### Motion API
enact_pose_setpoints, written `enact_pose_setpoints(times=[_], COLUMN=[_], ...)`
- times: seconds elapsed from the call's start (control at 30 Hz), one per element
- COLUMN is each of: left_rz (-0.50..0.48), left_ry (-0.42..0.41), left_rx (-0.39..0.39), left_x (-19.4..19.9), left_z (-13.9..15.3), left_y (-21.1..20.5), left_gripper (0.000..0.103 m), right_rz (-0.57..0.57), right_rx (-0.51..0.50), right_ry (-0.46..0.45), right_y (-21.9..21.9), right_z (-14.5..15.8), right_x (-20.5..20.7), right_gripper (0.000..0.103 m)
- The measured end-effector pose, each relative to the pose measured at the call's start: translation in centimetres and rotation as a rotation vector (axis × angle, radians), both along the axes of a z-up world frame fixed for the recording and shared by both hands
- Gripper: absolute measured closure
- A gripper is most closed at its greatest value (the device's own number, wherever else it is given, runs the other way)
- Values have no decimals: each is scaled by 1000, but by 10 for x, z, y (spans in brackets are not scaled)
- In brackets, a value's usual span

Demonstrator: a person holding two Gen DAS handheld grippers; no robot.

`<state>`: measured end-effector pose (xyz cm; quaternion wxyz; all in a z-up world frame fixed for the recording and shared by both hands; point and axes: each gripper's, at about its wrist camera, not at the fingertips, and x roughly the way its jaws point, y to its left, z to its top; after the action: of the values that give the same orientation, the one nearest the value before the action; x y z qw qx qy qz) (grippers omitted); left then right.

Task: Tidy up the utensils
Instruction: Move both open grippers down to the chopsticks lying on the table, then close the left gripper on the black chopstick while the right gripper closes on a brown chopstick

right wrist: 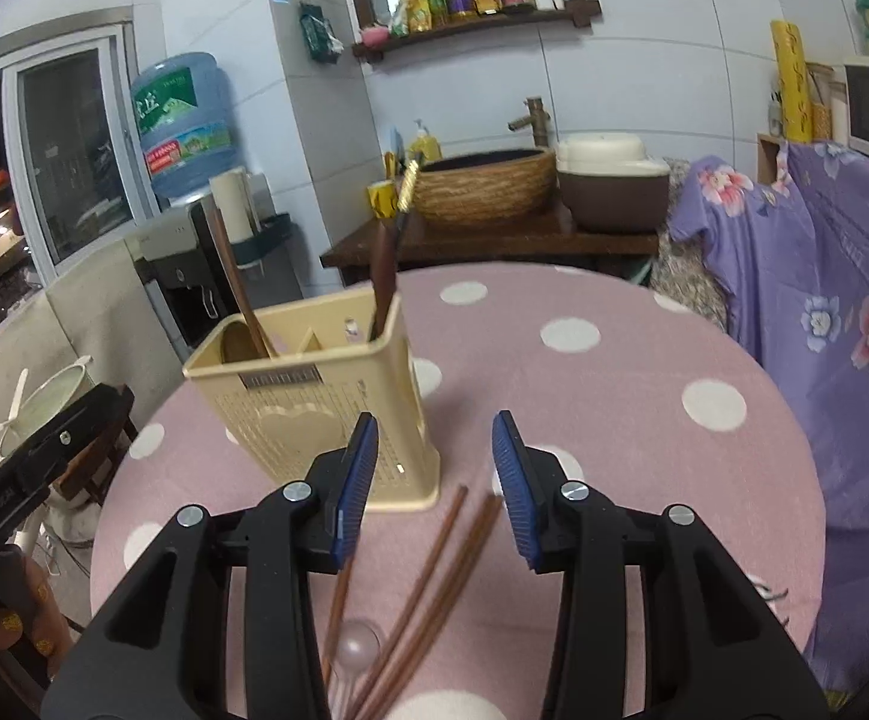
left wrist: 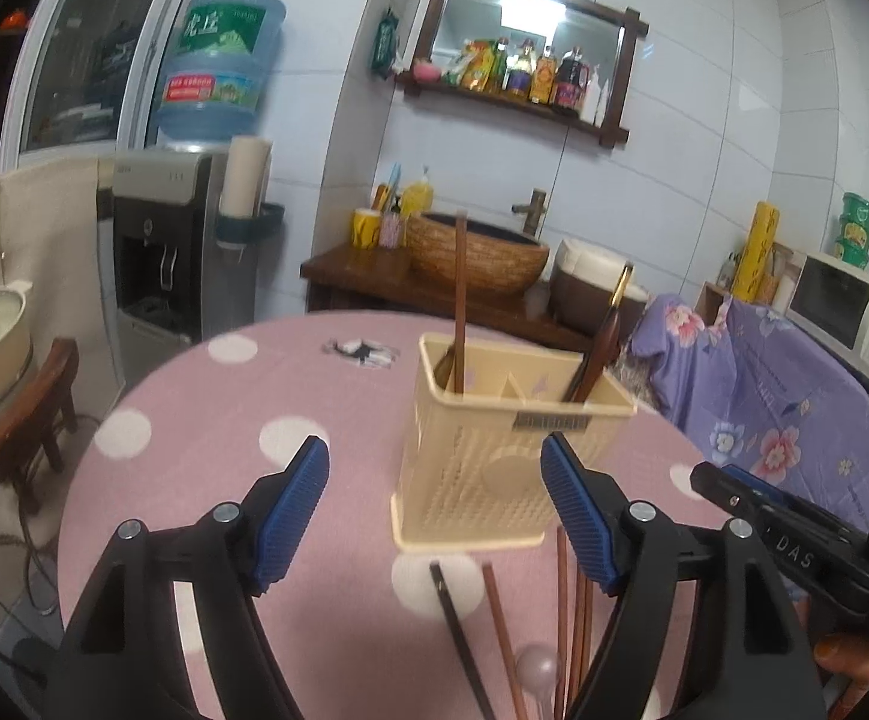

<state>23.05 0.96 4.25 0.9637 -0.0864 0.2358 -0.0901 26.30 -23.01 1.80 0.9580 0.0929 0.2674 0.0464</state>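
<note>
A cream perforated utensil holder [left wrist: 482, 468] [right wrist: 320, 414] stands on the pink polka-dot table [left wrist: 206, 420] [right wrist: 584, 396]. A wooden spoon [left wrist: 459, 300] [right wrist: 236, 288] leans in its left compartment, and a dark gold-tipped utensil [left wrist: 605, 336] [right wrist: 389, 258] stands in its right one. Several brown chopsticks [left wrist: 572, 612] [right wrist: 434, 576] and a pale pink spoon [left wrist: 536, 669] [right wrist: 357, 645] lie on the cloth in front of the holder. My left gripper [left wrist: 434, 474] is open just short of the holder, nothing between its pads. My right gripper [right wrist: 434, 450] is open above the chopsticks, holding nothing.
A water dispenser [left wrist: 176, 240] stands beyond the table at left. A wooden counter with a woven basin [left wrist: 476, 252] [right wrist: 488, 186] lies behind. Purple floral fabric [left wrist: 764, 396] [right wrist: 824, 300] drapes at right, under a microwave [left wrist: 848, 306]. The other gripper's body [left wrist: 794, 528] shows at right.
</note>
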Motion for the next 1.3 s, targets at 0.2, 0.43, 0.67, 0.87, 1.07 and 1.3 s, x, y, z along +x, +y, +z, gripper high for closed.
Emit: enact_pose_setpoints(times=[0.2, 0.43, 0.67, 0.87, 1.07, 1.3], left_rz=[-13, -3, -29, -81, -126, -120], left_ry=[102, 183, 260, 291, 340, 374], left_rx=[13, 19, 22, 53, 97, 156], left_x=[-7, -14, -16, -12, 5, 26], left_z=[-34, -66, -88, -95, -107, -119], left_y=[0, 1, -1, -18, -40, -52], left_gripper=[31, 41, 57, 63, 65, 69], right_rz=[-18, -27, -50, -51, -46, -48], right_rx=[9, 8, 21, 28, 27, 27], right_ry=[102, 177, 215, 228, 239, 246], right_y=[-7, -8, -12, -14, -12, -13], right_z=[-34, -68, -86, -91, -94, -94], right_x=[-9, -20, -28, -30, -31, -30], right_gripper=[62, 62, 62, 62, 62, 62])
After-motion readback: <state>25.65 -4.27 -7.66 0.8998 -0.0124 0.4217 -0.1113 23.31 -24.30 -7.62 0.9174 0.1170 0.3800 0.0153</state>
